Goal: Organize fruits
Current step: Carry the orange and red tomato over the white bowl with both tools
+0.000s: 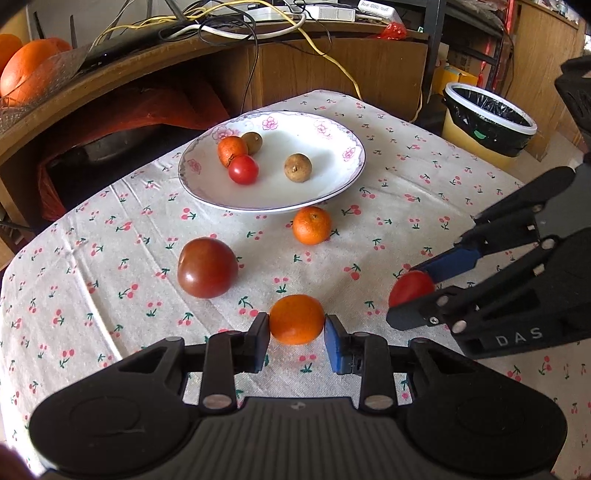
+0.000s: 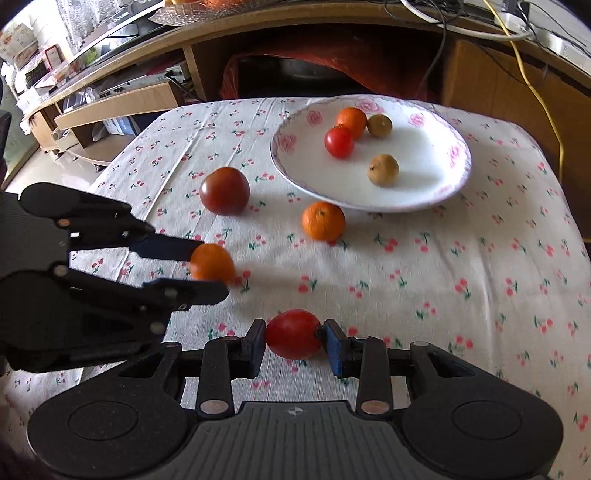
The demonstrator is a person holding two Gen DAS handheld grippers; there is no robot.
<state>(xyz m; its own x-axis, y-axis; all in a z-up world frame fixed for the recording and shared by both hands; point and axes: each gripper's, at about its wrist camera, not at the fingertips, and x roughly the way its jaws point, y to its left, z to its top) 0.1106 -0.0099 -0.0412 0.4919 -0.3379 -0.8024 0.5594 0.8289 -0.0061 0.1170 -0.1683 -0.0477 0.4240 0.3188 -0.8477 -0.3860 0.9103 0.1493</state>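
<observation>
My left gripper (image 1: 297, 326) is shut on a small orange (image 1: 296, 319) just above the cherry-print cloth; it also shows in the right wrist view (image 2: 212, 263). My right gripper (image 2: 293, 338) is shut on a small red tomato (image 2: 293, 334), seen in the left wrist view too (image 1: 410, 288). A flowered white plate (image 1: 332, 184) at the far side holds an orange (image 1: 231, 149), a red tomato (image 1: 243, 169) and two brown fruits (image 1: 297, 167). A big dark tomato (image 1: 207, 267) and another orange (image 1: 312, 225) lie on the cloth before the plate.
A bin with a black liner (image 1: 487, 118) stands off the table's far right. A wooden shelf unit with cables (image 1: 258, 33) runs behind the table. Large oranges (image 1: 26, 66) sit on the shelf at the left.
</observation>
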